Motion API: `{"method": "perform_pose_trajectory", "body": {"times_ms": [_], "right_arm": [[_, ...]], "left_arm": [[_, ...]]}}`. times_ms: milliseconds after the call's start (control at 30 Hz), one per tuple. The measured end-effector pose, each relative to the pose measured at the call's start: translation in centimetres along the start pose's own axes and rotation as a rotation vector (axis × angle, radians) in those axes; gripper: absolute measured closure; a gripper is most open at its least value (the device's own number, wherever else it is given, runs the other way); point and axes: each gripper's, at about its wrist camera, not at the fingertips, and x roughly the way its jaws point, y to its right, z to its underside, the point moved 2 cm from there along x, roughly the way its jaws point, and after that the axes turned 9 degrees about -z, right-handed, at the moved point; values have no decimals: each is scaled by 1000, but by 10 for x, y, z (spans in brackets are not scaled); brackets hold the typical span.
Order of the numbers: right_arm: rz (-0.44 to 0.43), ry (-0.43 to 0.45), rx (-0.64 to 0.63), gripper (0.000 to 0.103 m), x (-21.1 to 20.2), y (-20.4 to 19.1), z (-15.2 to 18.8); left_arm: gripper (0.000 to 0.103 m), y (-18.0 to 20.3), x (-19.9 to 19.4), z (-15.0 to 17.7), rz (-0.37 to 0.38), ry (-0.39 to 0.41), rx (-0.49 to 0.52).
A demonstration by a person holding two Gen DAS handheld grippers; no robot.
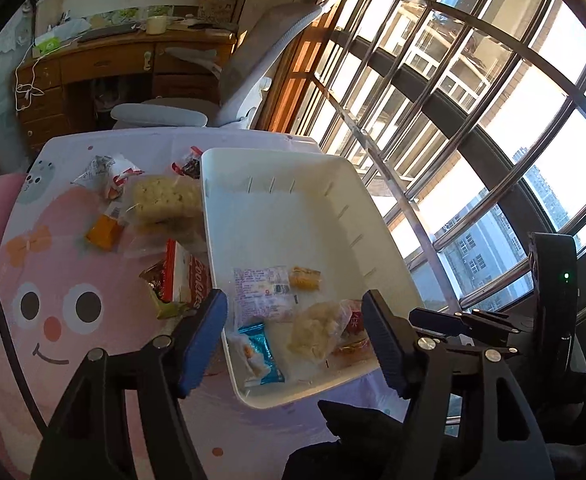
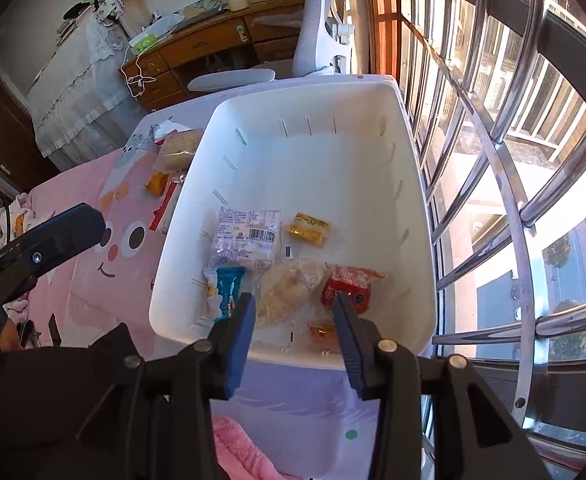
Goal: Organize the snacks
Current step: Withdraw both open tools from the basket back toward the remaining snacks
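While both tools hang spread and empty over the near end of the white bin [image 1: 277, 208], the left tool [image 1: 295, 340] lies nearer the Cookies pack [image 1: 187, 276], just ahead-left on the table [image 1: 93, 360], its long axis running away.

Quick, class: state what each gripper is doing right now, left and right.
Left gripper: open, holding nothing, above the near end of the white bin.
Right gripper: open, holding nothing, over the bin's near edge.

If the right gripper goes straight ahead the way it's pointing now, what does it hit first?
Probably the clear-wrapped pale pastry inside the white bin; the open right gripper frames it, though depth is unclear and the bin's near rim might come first.
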Motion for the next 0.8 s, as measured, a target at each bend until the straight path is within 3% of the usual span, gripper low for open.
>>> {"method": "perform_pose_trajectory", "body": {"times_ms": [400, 800], "right_arm": [[-56, -60, 139, 56, 23, -20, 25], [-66, -1, 392, 53, 32, -63, 48]], "left_arm": [[31, -42, -10, 28, 5, -67, -12], [31, -105, -41, 32, 30, -89, 90]]}}
